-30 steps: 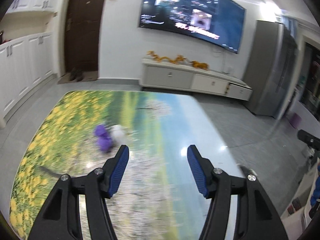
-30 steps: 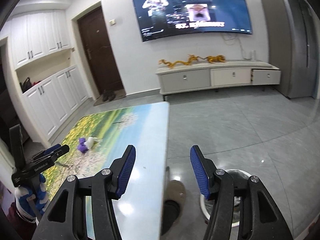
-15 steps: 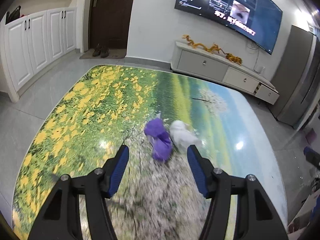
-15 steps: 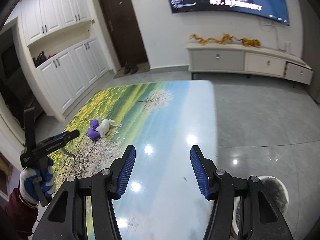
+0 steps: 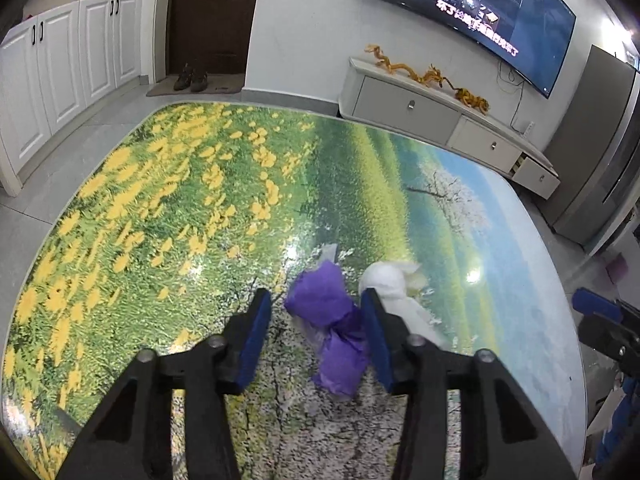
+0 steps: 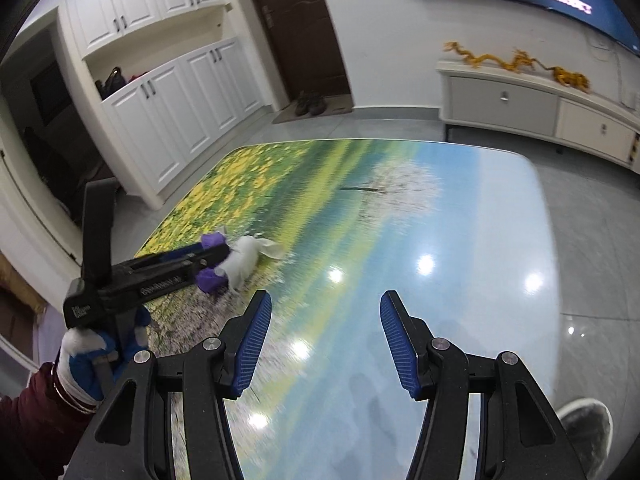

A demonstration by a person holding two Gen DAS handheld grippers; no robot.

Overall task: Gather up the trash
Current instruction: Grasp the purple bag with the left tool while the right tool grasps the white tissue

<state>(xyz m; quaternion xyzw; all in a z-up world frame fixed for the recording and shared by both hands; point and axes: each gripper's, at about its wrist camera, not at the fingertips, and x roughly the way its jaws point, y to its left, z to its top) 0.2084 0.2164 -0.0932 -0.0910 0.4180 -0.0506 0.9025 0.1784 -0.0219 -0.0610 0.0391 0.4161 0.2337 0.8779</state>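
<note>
A crumpled purple paper (image 5: 326, 308) lies on the table with the flower-meadow print (image 5: 180, 200), and a crumpled white paper (image 5: 386, 280) touches its right side. My left gripper (image 5: 315, 296) straddles the purple paper with its jaws closing. The right pad is against the paper, while a gap remains at the left pad. In the right wrist view the left gripper (image 6: 218, 252), held by a gloved hand (image 6: 92, 352), reaches over the purple paper (image 6: 208, 280) beside the white paper (image 6: 244, 260). My right gripper (image 6: 326, 298) hovers open above the table (image 6: 440, 240) with nothing between its fingers.
Beyond the table stand a low TV cabinet (image 5: 420, 104), a wall TV (image 5: 480, 12), a dark door (image 5: 212, 20) with shoes (image 5: 192, 80) and white cupboards (image 5: 60, 80). A round bin (image 6: 584, 420) sits on the floor off the table's right edge.
Both grippers have come down and closer over the table. The left one reached the purple paper and its jaws narrowed around it. The right one swung left, from over the floor to above the tabletop.
</note>
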